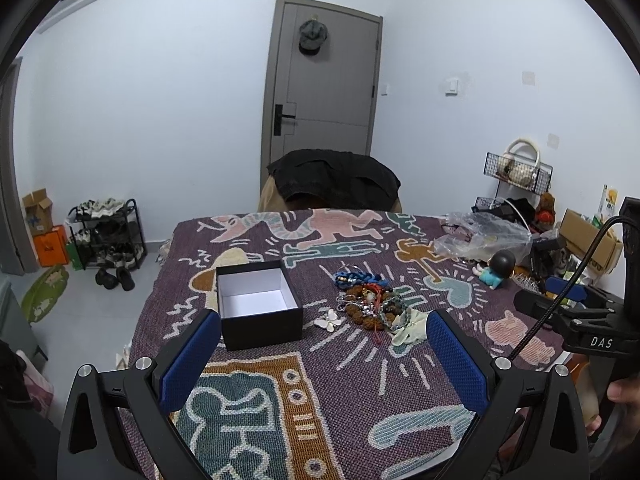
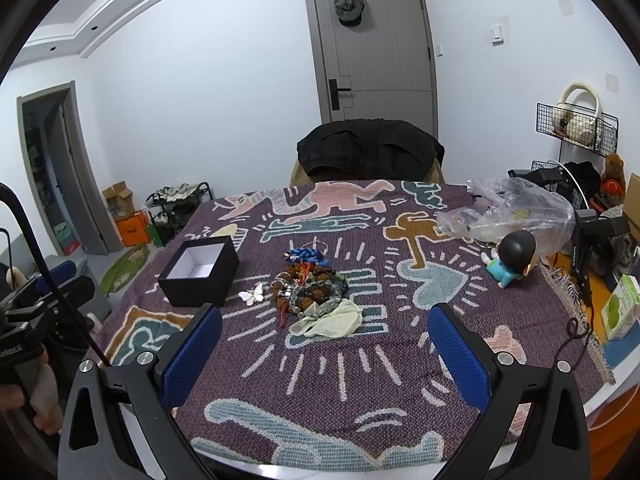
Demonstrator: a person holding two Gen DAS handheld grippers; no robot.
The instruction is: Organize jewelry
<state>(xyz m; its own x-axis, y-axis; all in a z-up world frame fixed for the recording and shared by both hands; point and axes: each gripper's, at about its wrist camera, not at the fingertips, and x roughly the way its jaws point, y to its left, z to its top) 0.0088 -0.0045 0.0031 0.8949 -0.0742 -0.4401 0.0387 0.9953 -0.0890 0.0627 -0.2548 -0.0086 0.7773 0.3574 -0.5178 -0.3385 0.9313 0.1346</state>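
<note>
1. Nothing is sorted yet, by the look of it: the black square cardboard box with a white lining (image 1: pixel 258 304) stands open and bare inside, on the purple woven tablecloth with cartoon figures (image 1: pixel 340 380).
2. The heap of beaded bracelets, blue cord and brown seed strands (image 2: pixel 310 284) lies just beside the box at its 3 o'clock, untouched. A white butterfly-shaped clip (image 2: pixel 253 294) sits between box and heap; a pale green gauze pouch (image 2: pixel 330 322) touches the heap at 5 o'clock.
3. The left gripper (image 1: pixel 324 344) and right gripper (image 2: pixel 326 338) both hang above the cloth, jaws spread wide, holding nothing.
4. Every piece remains to be moved.
5. The tangled strands cannot be counted or separated by eye; what the crumpled clear plastic bag (image 2: pixel 516 212) at 2 o'clock holds is unclear.
</note>
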